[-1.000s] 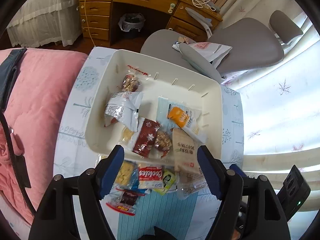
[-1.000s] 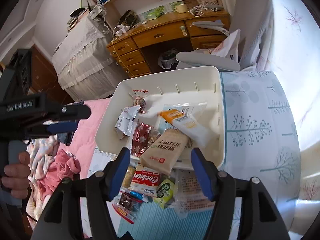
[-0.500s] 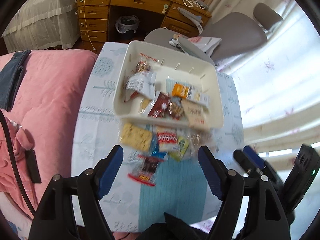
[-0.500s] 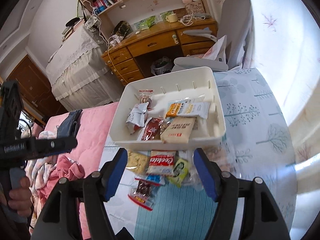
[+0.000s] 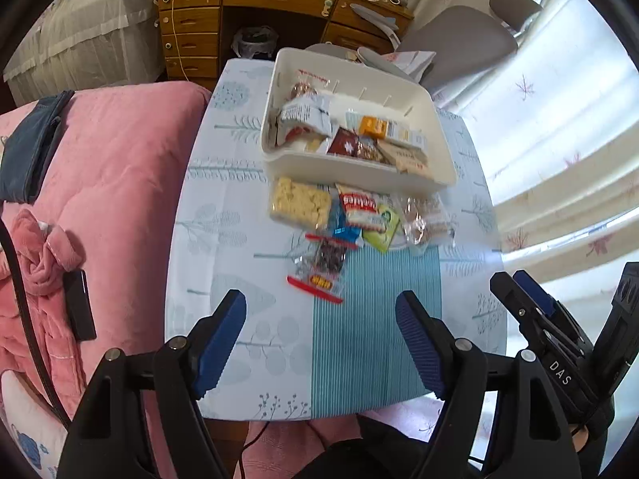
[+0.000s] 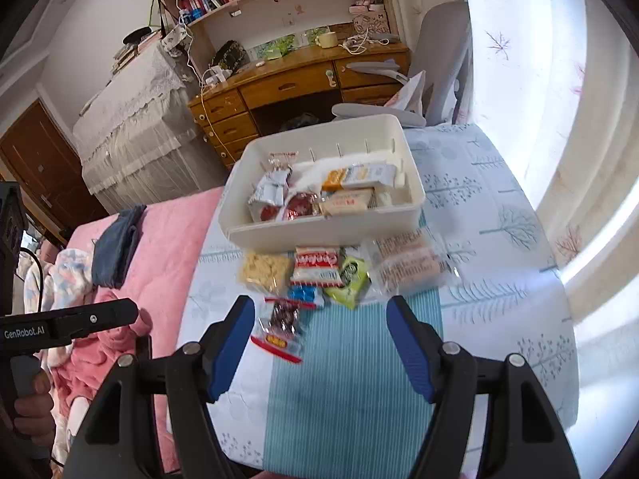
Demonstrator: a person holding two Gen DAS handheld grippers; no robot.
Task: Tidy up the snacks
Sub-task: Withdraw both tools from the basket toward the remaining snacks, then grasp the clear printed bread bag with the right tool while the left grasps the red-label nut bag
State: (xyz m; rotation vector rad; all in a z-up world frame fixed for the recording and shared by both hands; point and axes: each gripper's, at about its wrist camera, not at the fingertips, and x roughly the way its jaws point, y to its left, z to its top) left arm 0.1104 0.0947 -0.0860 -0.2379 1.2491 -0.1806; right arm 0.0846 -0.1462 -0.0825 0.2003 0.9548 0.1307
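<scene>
A white bin (image 5: 431, 175) (image 6: 331, 231) with several snack packets in it stands at the far end of a small table (image 5: 223, 247) (image 6: 499, 279). In front of it lie loose packets: a pale cracker pack (image 5: 299, 201) (image 6: 263, 269), a red-and-white cookie pack (image 5: 361, 209) (image 6: 317, 265), a green pack (image 5: 381, 225) (image 6: 350, 277), a clear wrapped bar (image 5: 425, 215) (image 6: 407, 263) and a clear red-edged bag (image 5: 321, 265) (image 6: 281, 325). My left gripper (image 5: 321, 333) is open and empty over the near table. My right gripper (image 6: 321, 335) is open and empty too, just behind the red-edged bag.
A pink quilt (image 5: 108, 183) (image 6: 159, 247) borders the table's left side, with a black phone (image 5: 80, 305) on it. A wooden desk (image 5: 255, 4) (image 6: 287, 84) and a grey chair (image 5: 459, 44) (image 6: 443, 52) stand beyond the bin. Curtains (image 5: 559, 151) hang on the right.
Both grippers have drawn back from the bin toward the near table edge, so the bin and the loose packets look smaller and farther. Both are still open and empty.
</scene>
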